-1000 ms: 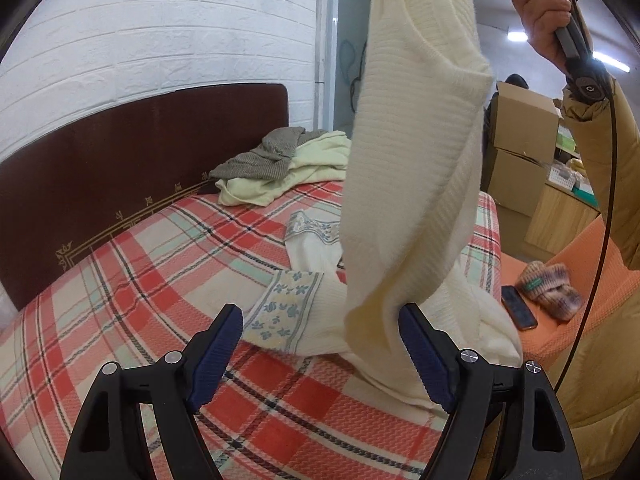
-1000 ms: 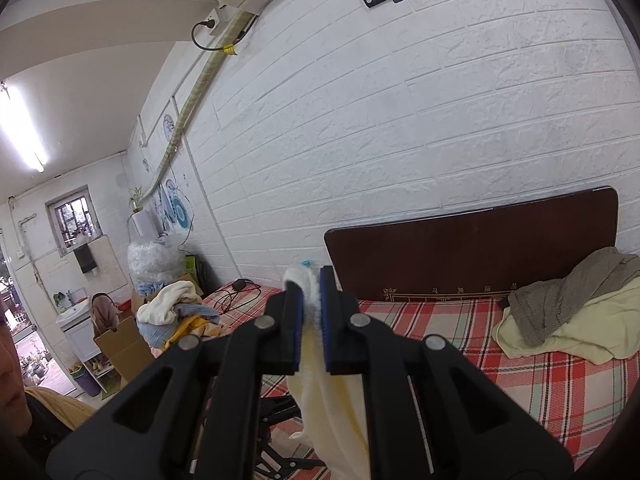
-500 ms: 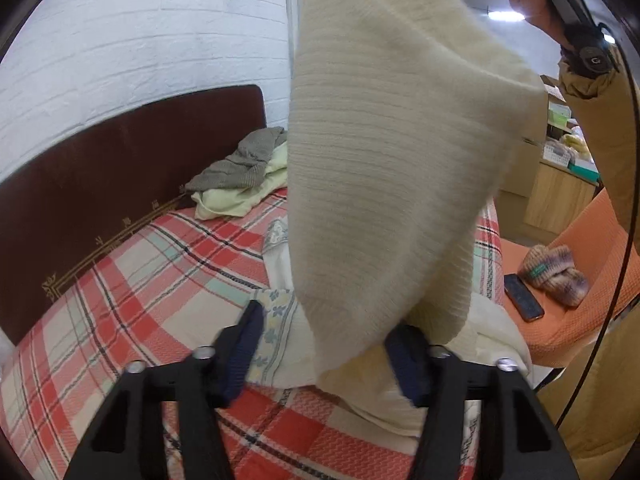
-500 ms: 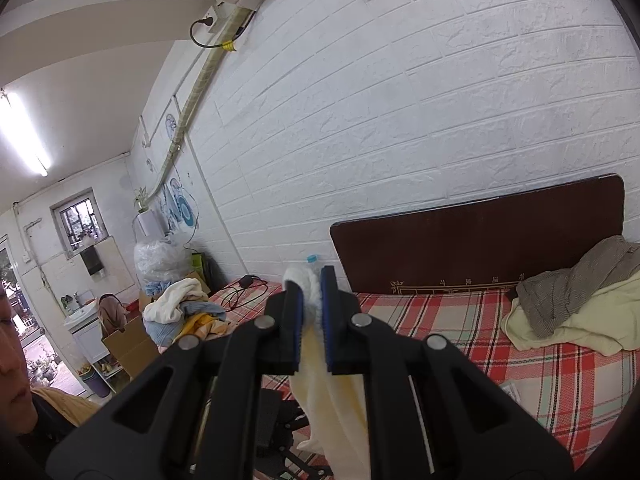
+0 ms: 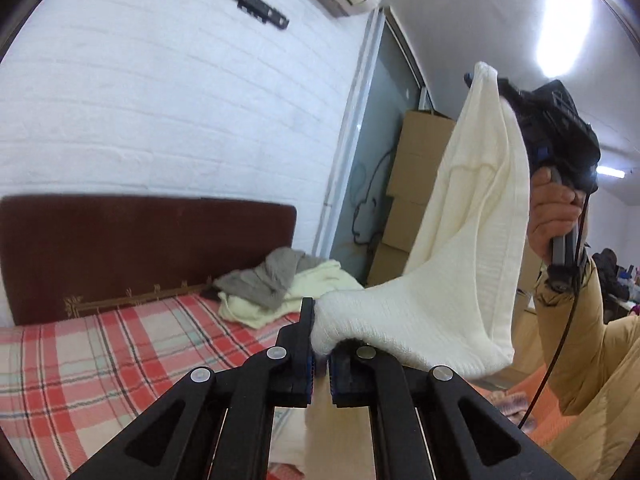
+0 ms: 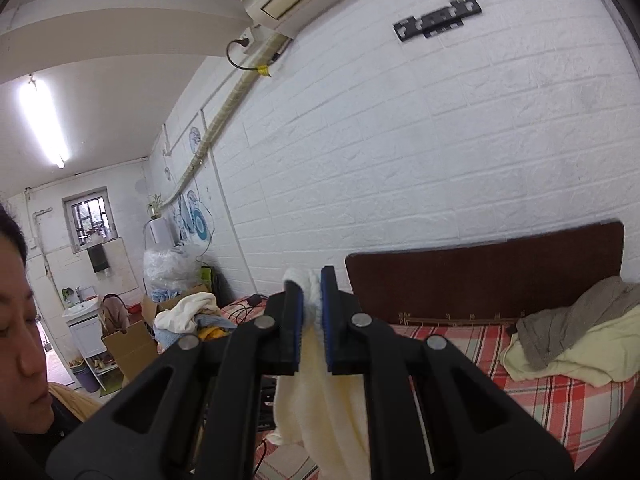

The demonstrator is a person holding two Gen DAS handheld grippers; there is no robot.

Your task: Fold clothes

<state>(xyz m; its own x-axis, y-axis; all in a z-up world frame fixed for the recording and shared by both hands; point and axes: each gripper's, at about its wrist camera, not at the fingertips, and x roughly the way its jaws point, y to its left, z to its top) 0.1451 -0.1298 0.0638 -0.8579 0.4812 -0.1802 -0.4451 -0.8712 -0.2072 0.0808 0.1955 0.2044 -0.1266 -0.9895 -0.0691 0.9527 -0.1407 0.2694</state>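
Note:
A cream knit sweater point(image 5: 460, 248) hangs in the air above the bed, stretched between both grippers. My left gripper point(image 5: 320, 344) is shut on one edge of it, with the knit bunched over the fingertips. My right gripper point(image 5: 480, 80) holds the sweater's top corner, high at the right of the left wrist view, gripped by a person's hand point(image 5: 554, 216). In the right wrist view the right gripper point(image 6: 311, 300) is shut on a fold of the cream sweater point(image 6: 320, 412), which drops away below the fingers.
The bed point(image 5: 100, 364) has a red plaid cover and a dark brown headboard point(image 5: 140, 240). A pile of grey and pale yellow clothes point(image 5: 276, 284) lies by the headboard. Cardboard boxes point(image 5: 416, 184) stand by the door. More clothes point(image 6: 188, 312) are heaped beyond the bed.
My left gripper closed on the sweater's lower edge and rose with it, tilting up from the bed toward the wall. The right gripper kept its grip on the sweater and shifted slightly.

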